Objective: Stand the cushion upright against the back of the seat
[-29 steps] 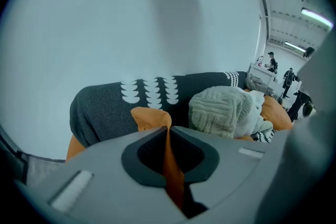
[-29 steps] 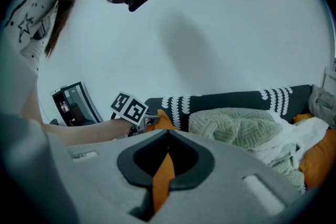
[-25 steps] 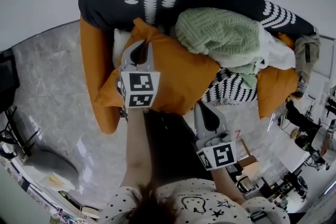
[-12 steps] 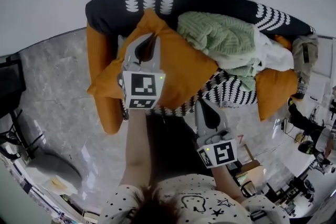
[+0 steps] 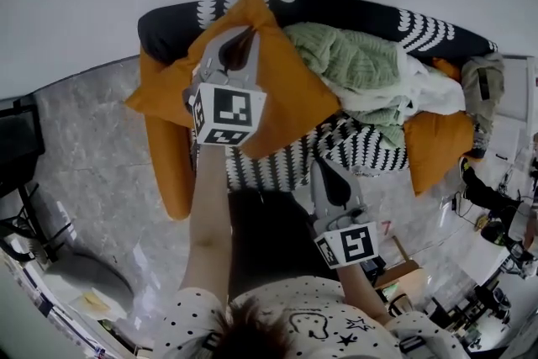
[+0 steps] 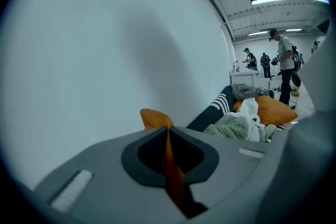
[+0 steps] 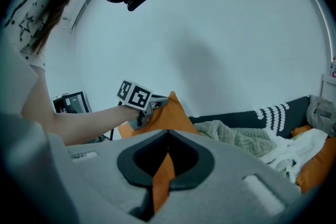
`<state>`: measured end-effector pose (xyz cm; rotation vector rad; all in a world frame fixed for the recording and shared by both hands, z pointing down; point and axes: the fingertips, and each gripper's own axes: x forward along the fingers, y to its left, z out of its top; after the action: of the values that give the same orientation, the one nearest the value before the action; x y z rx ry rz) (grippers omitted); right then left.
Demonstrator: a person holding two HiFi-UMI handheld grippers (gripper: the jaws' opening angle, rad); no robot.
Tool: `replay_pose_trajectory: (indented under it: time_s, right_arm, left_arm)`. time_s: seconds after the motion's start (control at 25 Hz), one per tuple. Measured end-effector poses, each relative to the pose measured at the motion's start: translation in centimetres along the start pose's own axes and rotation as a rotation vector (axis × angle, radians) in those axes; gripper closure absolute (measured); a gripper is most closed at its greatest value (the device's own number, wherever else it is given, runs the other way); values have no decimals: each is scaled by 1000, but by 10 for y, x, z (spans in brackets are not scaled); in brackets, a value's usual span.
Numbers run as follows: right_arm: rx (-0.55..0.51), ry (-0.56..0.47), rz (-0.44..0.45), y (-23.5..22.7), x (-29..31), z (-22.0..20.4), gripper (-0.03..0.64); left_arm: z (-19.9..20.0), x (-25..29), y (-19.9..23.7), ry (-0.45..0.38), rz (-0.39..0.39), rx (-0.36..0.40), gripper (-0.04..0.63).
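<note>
The left gripper (image 5: 242, 38) pinches the orange cushion (image 5: 290, 97) near its top corner, jaws narrowed tight on the fabric. The cushion leans on the sofa back (image 5: 353, 13), its corner poking just above it. The right gripper (image 5: 328, 172) hangs well short of the sofa back, jaws together, holding nothing. Best bet now: seat the lower edge first, then release gently.

No readable text, label, brand or number shows anywhere.
</note>
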<state>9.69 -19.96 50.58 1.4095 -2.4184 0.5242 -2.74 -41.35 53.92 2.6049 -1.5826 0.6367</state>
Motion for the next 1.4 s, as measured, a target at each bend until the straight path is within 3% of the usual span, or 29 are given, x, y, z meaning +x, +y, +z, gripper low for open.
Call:
replay_pose_trajectory:
  time_s: [0.48,1.4]
  right_arm:
    - [8,21,-27,-10,5,0,618]
    - [1,29,-37,-11,39,27,618]
  left_arm:
    - [-59,61,39,100,22,5,578]
    - [-95,95,50,187,-15,-21,563]
